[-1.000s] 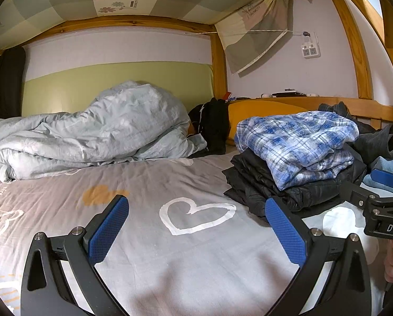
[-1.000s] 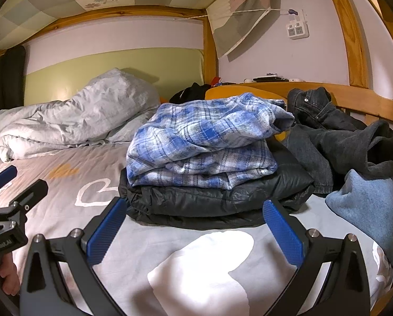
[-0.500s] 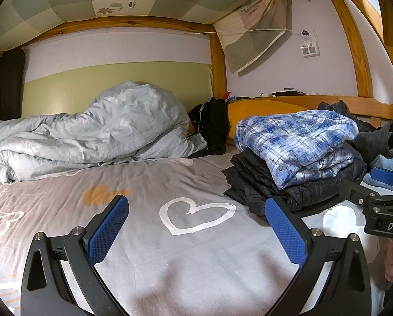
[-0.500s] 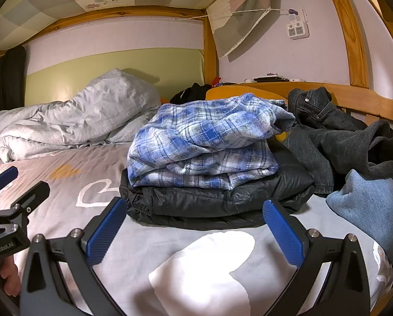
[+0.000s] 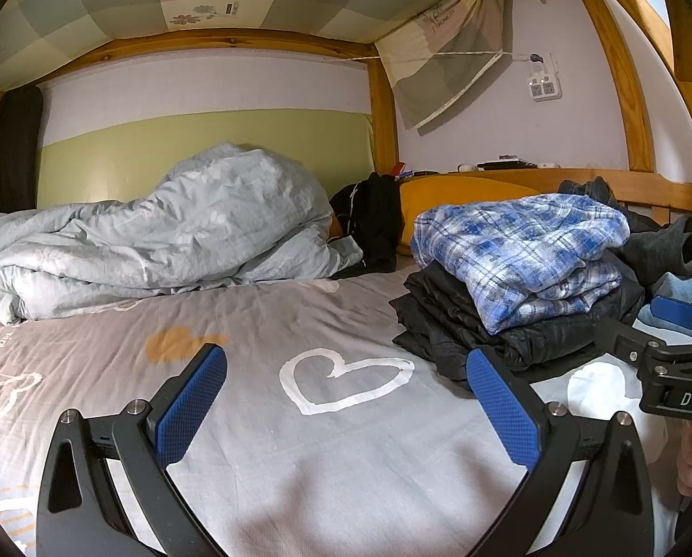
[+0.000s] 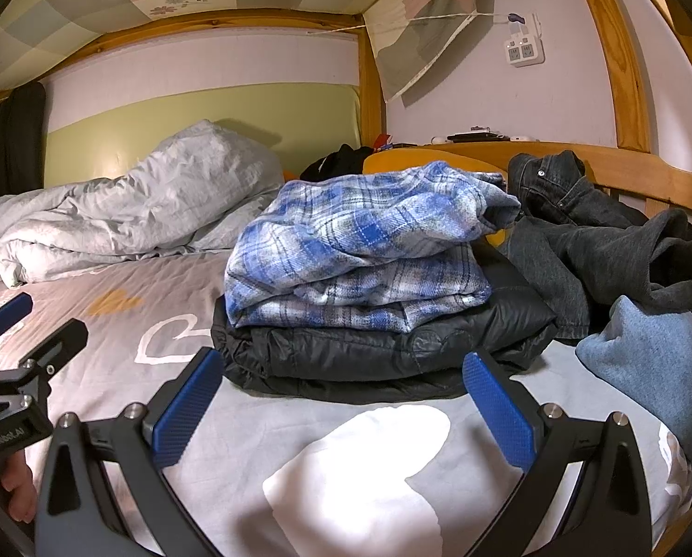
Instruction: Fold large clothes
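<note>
Wrinkled sheet (image 5: 262,325), fleecy plaid shirt (image 6: 359,241) folded.

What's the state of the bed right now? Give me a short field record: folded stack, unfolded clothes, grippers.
folded stack: blue plaid shirt on top of black puffer jacket
unfolded clothes: dark jeans and blue-grey garment, heaped right of the stack
left gripper: open, empty, over grey heart-print sheet
right gripper: open, empty, facing the stack
background: crumpled duvet
</note>
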Motion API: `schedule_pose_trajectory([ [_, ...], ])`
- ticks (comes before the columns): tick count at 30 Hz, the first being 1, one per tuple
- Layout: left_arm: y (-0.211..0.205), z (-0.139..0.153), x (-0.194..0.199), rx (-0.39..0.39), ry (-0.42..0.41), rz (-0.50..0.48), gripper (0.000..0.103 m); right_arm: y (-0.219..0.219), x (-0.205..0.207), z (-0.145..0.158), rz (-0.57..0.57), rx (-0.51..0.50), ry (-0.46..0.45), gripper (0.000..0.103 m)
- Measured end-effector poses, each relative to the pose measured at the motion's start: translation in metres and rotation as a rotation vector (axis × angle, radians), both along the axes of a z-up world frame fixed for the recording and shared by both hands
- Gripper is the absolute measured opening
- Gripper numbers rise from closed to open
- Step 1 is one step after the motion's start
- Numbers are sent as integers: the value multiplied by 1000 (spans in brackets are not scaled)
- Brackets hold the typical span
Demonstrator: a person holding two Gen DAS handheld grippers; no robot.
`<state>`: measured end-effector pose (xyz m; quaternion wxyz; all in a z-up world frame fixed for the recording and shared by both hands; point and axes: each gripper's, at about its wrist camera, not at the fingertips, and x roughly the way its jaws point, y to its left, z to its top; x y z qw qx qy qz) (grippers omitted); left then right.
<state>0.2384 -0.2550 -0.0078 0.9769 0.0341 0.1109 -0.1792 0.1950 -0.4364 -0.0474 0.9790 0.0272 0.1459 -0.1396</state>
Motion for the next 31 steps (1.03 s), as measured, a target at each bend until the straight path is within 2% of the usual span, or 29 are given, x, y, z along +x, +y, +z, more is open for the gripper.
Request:
schedule_pose_trajectory([
  [31, 2, 2, -4, 8, -11, -1, 103, 1, -2, -2, 10, 7, 5, 103],
])
